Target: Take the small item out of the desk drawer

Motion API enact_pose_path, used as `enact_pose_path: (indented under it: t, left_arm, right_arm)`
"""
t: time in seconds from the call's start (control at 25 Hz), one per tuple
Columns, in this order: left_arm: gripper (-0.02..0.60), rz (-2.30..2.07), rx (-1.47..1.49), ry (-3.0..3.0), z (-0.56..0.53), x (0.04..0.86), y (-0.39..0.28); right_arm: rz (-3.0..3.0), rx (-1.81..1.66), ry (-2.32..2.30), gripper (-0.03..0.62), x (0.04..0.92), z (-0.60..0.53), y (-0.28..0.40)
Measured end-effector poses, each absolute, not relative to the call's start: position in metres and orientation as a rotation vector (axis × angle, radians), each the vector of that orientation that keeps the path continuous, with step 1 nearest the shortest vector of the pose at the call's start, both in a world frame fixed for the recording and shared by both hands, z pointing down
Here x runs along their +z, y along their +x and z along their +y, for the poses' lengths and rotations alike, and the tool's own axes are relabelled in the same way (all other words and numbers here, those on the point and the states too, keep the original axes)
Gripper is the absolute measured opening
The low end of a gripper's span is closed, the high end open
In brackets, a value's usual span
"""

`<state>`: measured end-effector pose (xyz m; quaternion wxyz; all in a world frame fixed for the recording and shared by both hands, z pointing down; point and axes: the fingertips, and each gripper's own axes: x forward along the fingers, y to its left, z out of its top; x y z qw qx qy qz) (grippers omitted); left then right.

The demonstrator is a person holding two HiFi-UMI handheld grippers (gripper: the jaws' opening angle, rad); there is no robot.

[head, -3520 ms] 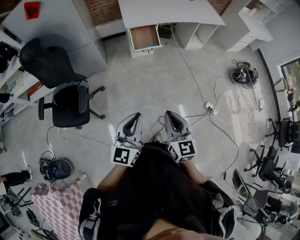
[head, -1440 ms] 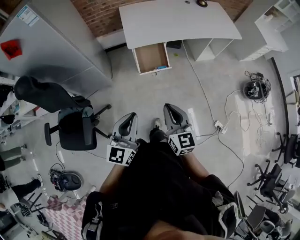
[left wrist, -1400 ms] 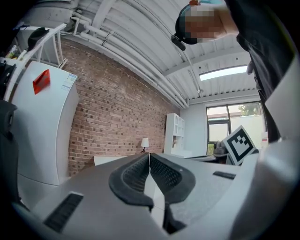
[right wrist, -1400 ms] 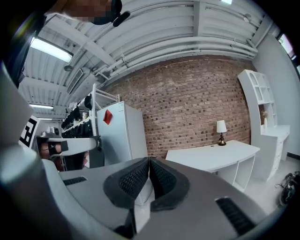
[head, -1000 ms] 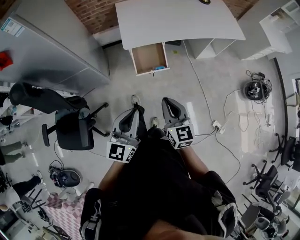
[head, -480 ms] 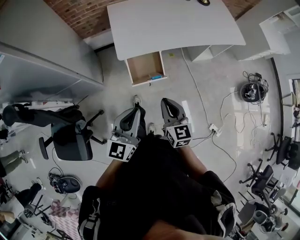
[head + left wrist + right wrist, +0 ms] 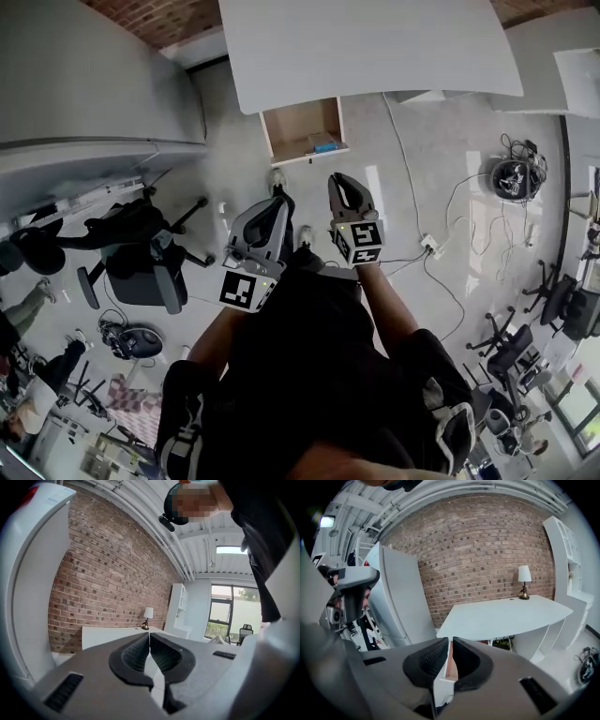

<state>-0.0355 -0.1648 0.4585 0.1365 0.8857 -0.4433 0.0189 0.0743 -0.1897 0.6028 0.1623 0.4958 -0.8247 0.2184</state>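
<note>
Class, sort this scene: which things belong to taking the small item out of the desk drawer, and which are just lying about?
Job: desk, open drawer, small blue item, left gripper, right gripper.
Lying about: office chair, power strip, lamp.

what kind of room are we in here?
Probably an office or lab workspace: a white desk with an open drawer by a brick wall, a swivel chair, and a power strip on the floor.

Small blue item (image 7: 325, 147), lying inside pulled-out, wood-lined desk drawer (image 7: 295, 127), against front panel near right corner.
</note>
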Motion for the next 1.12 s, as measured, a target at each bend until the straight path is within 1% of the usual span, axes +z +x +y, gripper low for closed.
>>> enact_pose_path:
  t: [0.16, 0.28, 0.36, 0.6, 0.8, 1.12]
  left_arm:
    - [0.011, -1.250, 0.174, 2.536, -0.188, 0.485, -0.040]
    - [0.011, -1.238, 0.197, 2.529, -0.205, 0.495, -0.039]
    - [0.011, -1.233, 0.204, 2.522, -0.215, 0.501, -0.040]
    - [0.011, -1.223, 0.208, 2.510, -0.233, 0.517, -0.042]
    - [0.011, -1.217, 0.207, 2.503, -0.241, 0.529, -0.044]
    - [0.011, -1.199, 0.213, 2.479, -0.245, 0.554, -0.042]
  right_arm:
    - [-2.281, 0.727, 1.405, 0.040, 0.648, -0.216, 0.075]
    - [-2.234, 0.808, 1.391, 0.109, 0.679, -0.234, 0.078]
    - [-2.202, 0.855, 1.387, 0.126, 0.698, -0.246, 0.080]
    - [-2.093, 0.939, 1.328, 0.244, 0.763, -0.273, 0.085]
    - [-2.020, 0.984, 1.279, 0.290, 0.818, -0.281, 0.086]
    - [-1.898, 1.057, 1.263, 0.344, 0.907, -0.277, 0.096]
